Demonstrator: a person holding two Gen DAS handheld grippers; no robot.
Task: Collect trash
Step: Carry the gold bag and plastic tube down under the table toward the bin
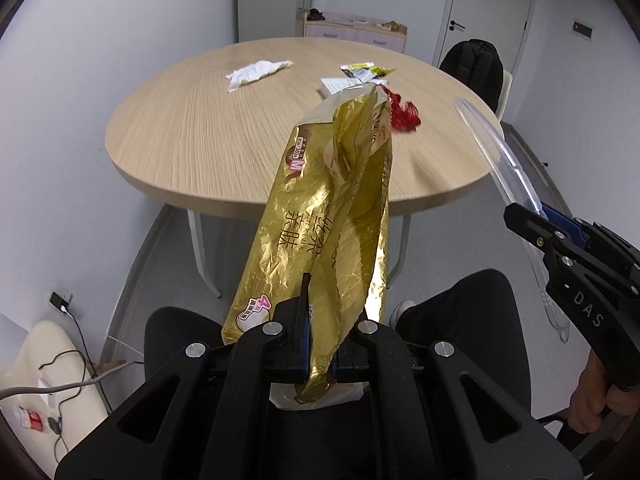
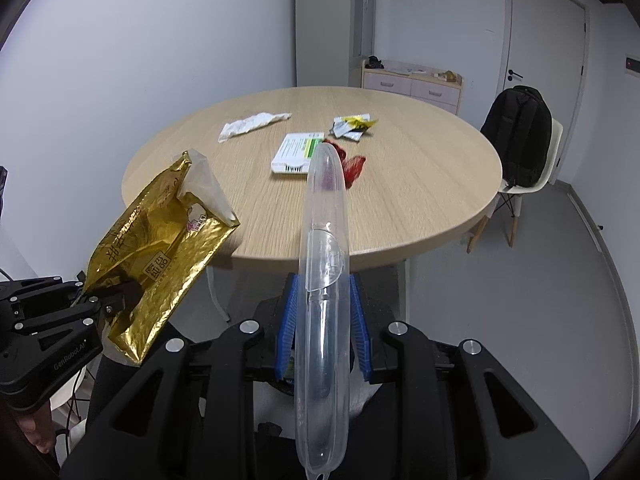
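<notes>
My left gripper (image 1: 320, 360) is shut on the lower end of a crumpled gold foil bag (image 1: 320, 216), which sticks up in front of the round table (image 1: 192, 136). From the right wrist view the same gold bag (image 2: 160, 248) and left gripper (image 2: 100, 300) sit at the lower left. My right gripper (image 2: 322, 320) is shut on a long clear plastic case (image 2: 324, 240) held between its blue pads. On the table lie a crumpled white tissue (image 2: 250, 124), a white and green box (image 2: 298, 152), a red wrapper (image 2: 352, 168) and a yellow and silver wrapper (image 2: 354, 125).
A black backpack (image 2: 520, 136) rests on a white chair (image 2: 554, 160) to the right of the table. A low cabinet (image 2: 412, 84) and a door (image 2: 544, 40) stand at the back. Black chair backs (image 1: 460, 312) are below the table edge; cables and a socket (image 1: 60, 300) lie lower left.
</notes>
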